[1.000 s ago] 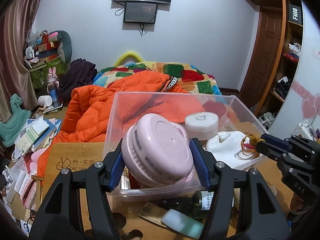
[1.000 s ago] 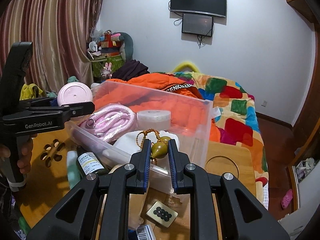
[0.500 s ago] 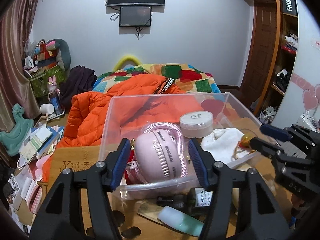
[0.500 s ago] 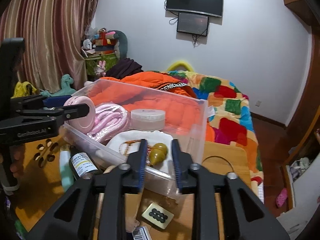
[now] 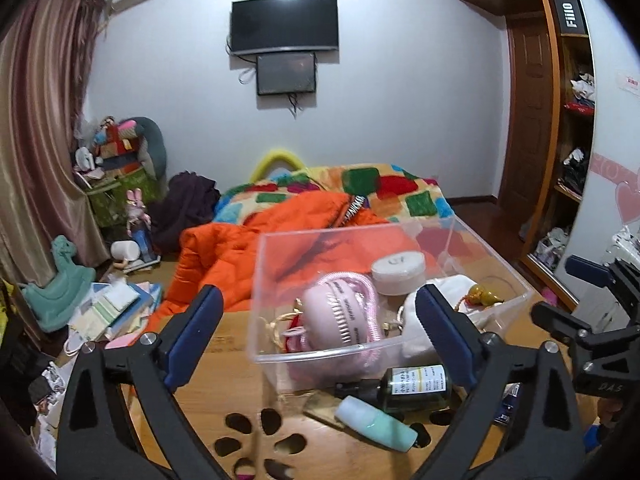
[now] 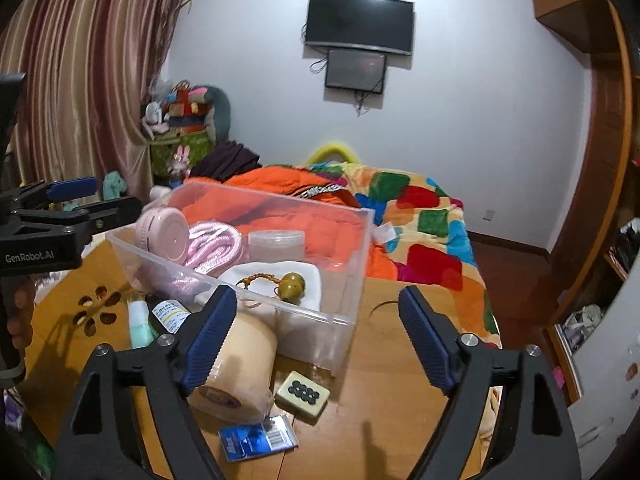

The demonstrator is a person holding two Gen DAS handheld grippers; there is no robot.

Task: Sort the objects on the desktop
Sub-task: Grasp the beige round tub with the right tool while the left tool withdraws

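Note:
A clear plastic bin [image 5: 256,280] stands on the wooden table. A pink round device [image 5: 340,320] lies in it on a pink coil, with a white jar [image 5: 398,270] behind. An olive gourd charm [image 6: 292,288] rests on a white cloth [image 6: 276,274] in the bin. My left gripper [image 5: 318,294] sits in front of the bin, its jaws opening wide, touching nothing. My right gripper [image 6: 316,296] is also short of the bin, jaws opening, with nothing pressed between them. A beige tape roll [image 6: 240,368] lies under its left finger.
In front of the bin lie a dark bottle with a white label [image 5: 416,384], a mint tube [image 5: 376,424], a mahjong tile [image 6: 303,393] and a blue card packet [image 6: 258,438]. Bare tabletop [image 6: 392,360] shows right of the bin. A bed with an orange jacket [image 5: 248,248] lies beyond.
The left gripper let go of the pink device into the bin, opened and drew back. The right gripper released the gourd charm onto the white cloth, opened and drew back.

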